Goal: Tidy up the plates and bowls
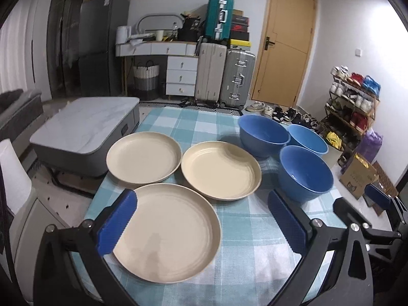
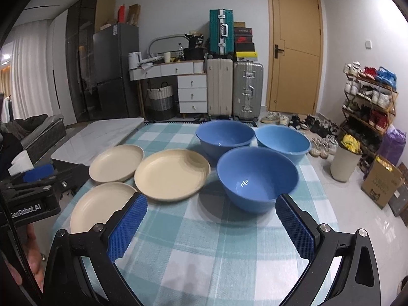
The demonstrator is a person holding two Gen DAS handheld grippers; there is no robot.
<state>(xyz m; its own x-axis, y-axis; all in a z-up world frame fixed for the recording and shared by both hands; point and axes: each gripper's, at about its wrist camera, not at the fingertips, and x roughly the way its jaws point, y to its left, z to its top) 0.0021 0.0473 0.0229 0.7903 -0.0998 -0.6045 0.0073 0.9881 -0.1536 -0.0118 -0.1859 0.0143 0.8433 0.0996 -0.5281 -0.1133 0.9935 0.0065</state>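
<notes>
Left wrist view: left gripper [image 1: 201, 221] gapes wide and empty over the nearest plate [image 1: 168, 232], likely lined up to stack it; right wrist view: right gripper [image 2: 211, 227] equally wide, empty, facing the nearest bowl [image 2: 257, 178] on the checked cloth [image 2: 204, 255]

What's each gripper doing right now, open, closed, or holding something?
Left gripper: open, holding nothing, above the nearest plate.
Right gripper: open, holding nothing, near the nearest bowl.

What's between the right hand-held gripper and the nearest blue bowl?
Only bare checked tablecloth, seen in the right wrist view; the right hand-held gripper is open, short of the nearest blue bowl.
</notes>
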